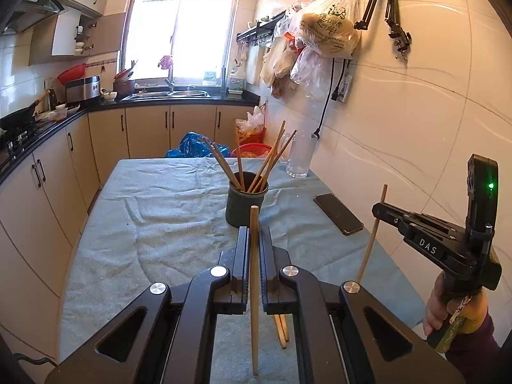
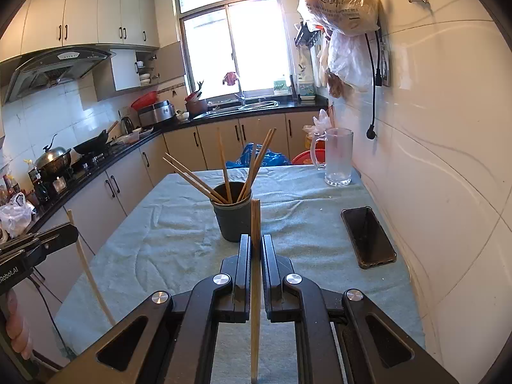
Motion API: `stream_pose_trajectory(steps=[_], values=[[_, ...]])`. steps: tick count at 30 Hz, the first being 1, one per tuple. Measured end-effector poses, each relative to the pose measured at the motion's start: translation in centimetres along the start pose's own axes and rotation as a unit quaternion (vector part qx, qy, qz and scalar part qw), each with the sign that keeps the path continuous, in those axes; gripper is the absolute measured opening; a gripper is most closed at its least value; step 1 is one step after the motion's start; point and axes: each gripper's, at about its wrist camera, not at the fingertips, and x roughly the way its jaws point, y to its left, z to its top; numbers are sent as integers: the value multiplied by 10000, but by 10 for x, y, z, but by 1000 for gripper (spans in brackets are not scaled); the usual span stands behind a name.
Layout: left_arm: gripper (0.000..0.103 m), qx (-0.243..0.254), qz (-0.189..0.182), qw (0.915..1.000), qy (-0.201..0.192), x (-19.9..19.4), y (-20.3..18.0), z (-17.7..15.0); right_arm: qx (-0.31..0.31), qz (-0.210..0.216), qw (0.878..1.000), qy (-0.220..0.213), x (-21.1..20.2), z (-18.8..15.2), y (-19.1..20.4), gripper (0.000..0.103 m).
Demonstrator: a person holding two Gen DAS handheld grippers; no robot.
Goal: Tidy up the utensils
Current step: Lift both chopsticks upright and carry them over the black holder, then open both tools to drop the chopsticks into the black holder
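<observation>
Left gripper (image 1: 254, 233): jaws pinching chopstick (image 1: 254, 288), upright, just short of cup (image 1: 246, 204). Right gripper (image 2: 256, 243): jaws pinching second chopstick (image 2: 255, 272), likewise near cup. Two loose chopsticks (image 1: 281, 331) on table (image 1: 160, 224). Risk: crowded cup, tip snags splayed sticks, tips cup. Readable: "DAS", "Robot.AI".

Chopsticks (image 1: 254, 275): pale wood, matt. Holder cup (image 1: 245, 206): dark, matt. Table cloth (image 1: 166, 224): rough, wrinkled, grey-green terry. Phone (image 2: 368, 236), right: glossy black. Mug (image 2: 338, 156), far right: frosted glass. Gripper (image 2: 255, 249) fingers: matt black plastic, metal rivets.
</observation>
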Motion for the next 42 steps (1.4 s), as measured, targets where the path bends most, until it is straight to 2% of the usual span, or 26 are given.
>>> stream_pose_trajectory(steps=[11, 24, 28, 34, 42], values=[[5, 36, -15, 10000, -51, 4, -2, 15, 20, 43, 9999, -90, 0, 8, -1, 7], [5, 47, -54, 10000, -60, 22, 1, 60, 97, 118, 9998, -162, 16, 39, -6, 7], [5, 152, -33, 9996, -250, 24, -5, 88, 76, 164, 9996, -225, 24, 59, -3, 7], [5, 186, 57, 9968, -774, 34, -13, 147, 104, 216, 9985, -497, 39, 101, 2, 7], [5, -133, 224, 9961, -842, 88, -4, 200, 399, 319, 9941, -955, 68, 157, 3, 7]])
